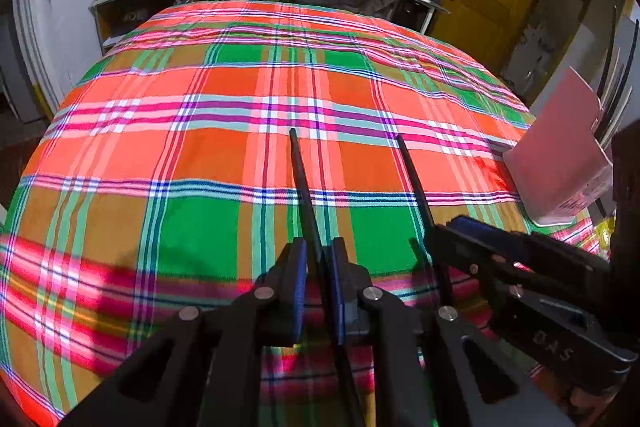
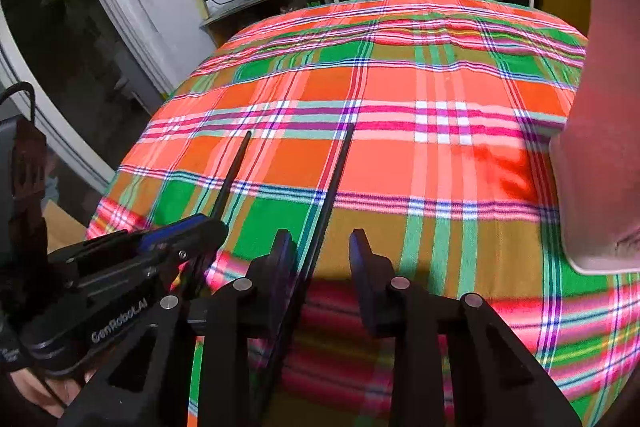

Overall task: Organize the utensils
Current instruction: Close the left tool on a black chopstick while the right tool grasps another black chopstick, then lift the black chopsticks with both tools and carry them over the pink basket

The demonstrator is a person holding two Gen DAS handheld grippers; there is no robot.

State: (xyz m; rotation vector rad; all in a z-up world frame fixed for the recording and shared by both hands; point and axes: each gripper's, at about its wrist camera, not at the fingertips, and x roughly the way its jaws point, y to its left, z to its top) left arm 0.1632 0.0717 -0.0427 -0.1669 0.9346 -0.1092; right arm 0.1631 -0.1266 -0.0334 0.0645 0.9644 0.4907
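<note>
Gripping one black chopstick (image 1: 306,187), left gripper (image 1: 319,259) level; right gripper (image 2: 320,247) alongside.

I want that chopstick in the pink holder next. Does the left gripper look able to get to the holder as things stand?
Probably not straight across: the right gripper sits between the left gripper, shut on its chopstick, and the pink holder. Above it the way looks free.
</note>
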